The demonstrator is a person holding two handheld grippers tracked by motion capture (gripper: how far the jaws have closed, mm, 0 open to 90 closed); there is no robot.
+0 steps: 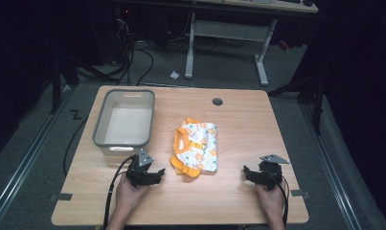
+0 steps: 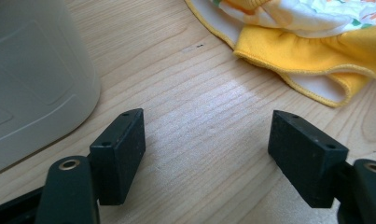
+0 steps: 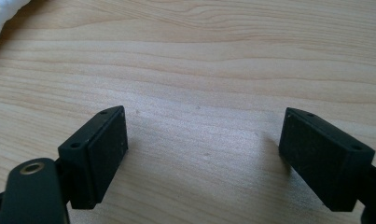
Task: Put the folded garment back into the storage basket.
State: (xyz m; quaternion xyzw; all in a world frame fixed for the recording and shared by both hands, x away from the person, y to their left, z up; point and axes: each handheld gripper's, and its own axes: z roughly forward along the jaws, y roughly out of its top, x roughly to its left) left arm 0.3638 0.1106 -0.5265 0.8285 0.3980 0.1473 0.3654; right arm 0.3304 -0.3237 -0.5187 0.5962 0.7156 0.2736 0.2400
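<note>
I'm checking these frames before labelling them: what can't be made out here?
- Garment: its type is unclear in the high view, since it lies folded; the left gripper view's top edge crops it.
- Bin: cropped at the left gripper view's left edge.
- Items on the far desk: dark and small.

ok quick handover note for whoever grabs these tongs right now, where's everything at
Left tongs: open, nothing between them, resting on the table between the grey bin and the orange-and-white garment.
Right tongs: open, nothing between them, on bare wood to the right of the garment.
Garment: folded at mid-table, untouched by either.
Bin: nothing in it.
Done: nothing visible yet.
Left: likely grasp the garment and move it to the bin.
</note>
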